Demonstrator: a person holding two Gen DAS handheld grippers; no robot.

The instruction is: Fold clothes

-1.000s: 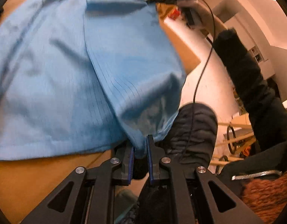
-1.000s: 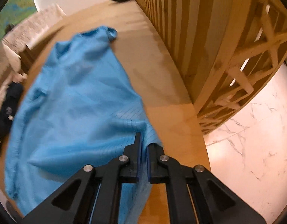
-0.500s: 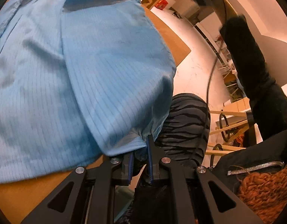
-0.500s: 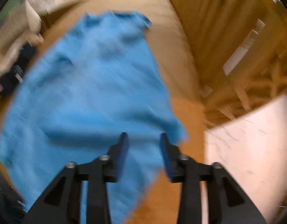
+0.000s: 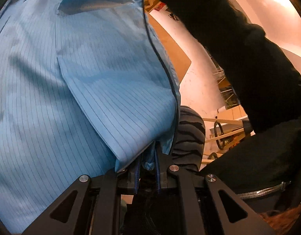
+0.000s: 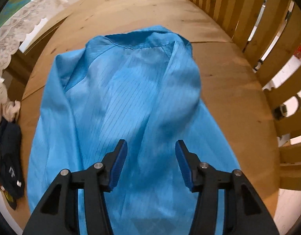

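A light blue pinstriped garment [image 6: 130,98] lies spread on the wooden table [image 6: 228,98], collar at the far end. My right gripper [image 6: 151,146] hovers over its middle. Its jaws are opening and nothing sits between the blue pads; the cloth lies below them. In the left wrist view the same garment [image 5: 72,98] fills the left side, with a folded flap on top. My left gripper [image 5: 147,156] is shut on a bunched hem at the garment's near edge.
A wooden slatted railing [image 6: 248,9] runs along the table's right side. Dark clothes [image 6: 9,156] and a white lace cloth [image 6: 23,23] lie at the left. A person's dark sleeve [image 5: 248,58], a black cable [image 5: 160,58] and a striped trouser knee [image 5: 189,133] are near the left gripper.
My right gripper let go of the garment's corner, spread its jaws and moved over the garment's middle. The left gripper kept its grip and shifted slightly.
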